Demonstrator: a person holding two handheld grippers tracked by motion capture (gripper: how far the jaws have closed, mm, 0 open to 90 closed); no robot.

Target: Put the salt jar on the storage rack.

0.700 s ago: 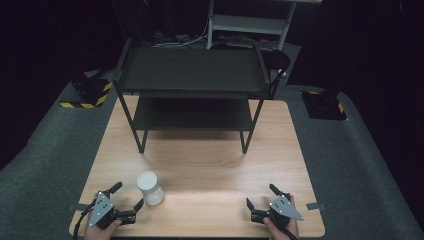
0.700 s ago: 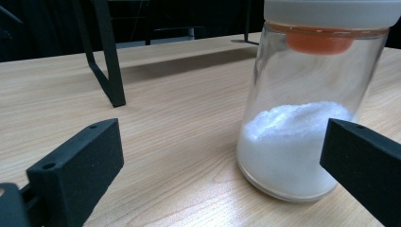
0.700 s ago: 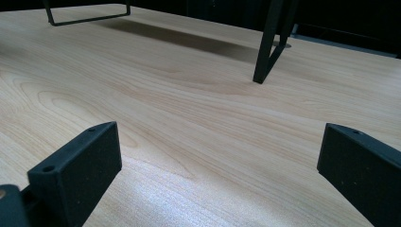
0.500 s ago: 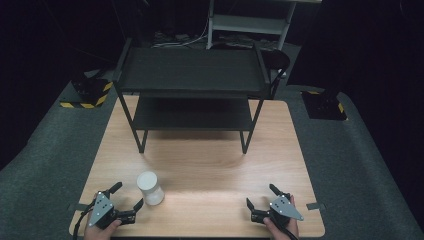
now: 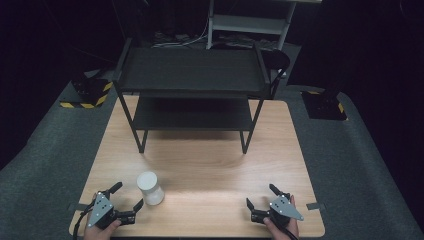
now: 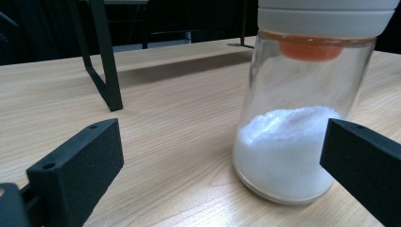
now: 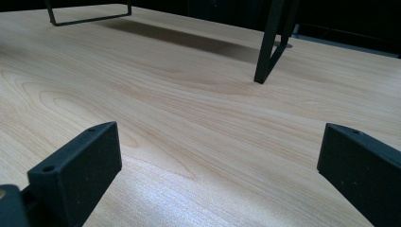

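Note:
A clear glass jar (image 5: 150, 188) with a white lid stands upright on the wooden table (image 5: 210, 165), near its front left. White powder fills its lower part (image 6: 283, 151). My left gripper (image 5: 126, 196) rests at the table's front left edge, open, a little short of the jar. In the left gripper view the jar sits ahead and right of centre, close to the right jaw but not between the jaws. My right gripper (image 5: 261, 196) lies open at the front right, with bare wood (image 7: 203, 142) between its jaws.
A black two-tier metal shelf rack (image 5: 192, 75) stands across the far half of the table, its legs (image 5: 142, 140) reaching toward the middle. One rack leg (image 7: 267, 52) rises ahead of the right gripper. Dark grey mat (image 5: 45, 165) surrounds the table.

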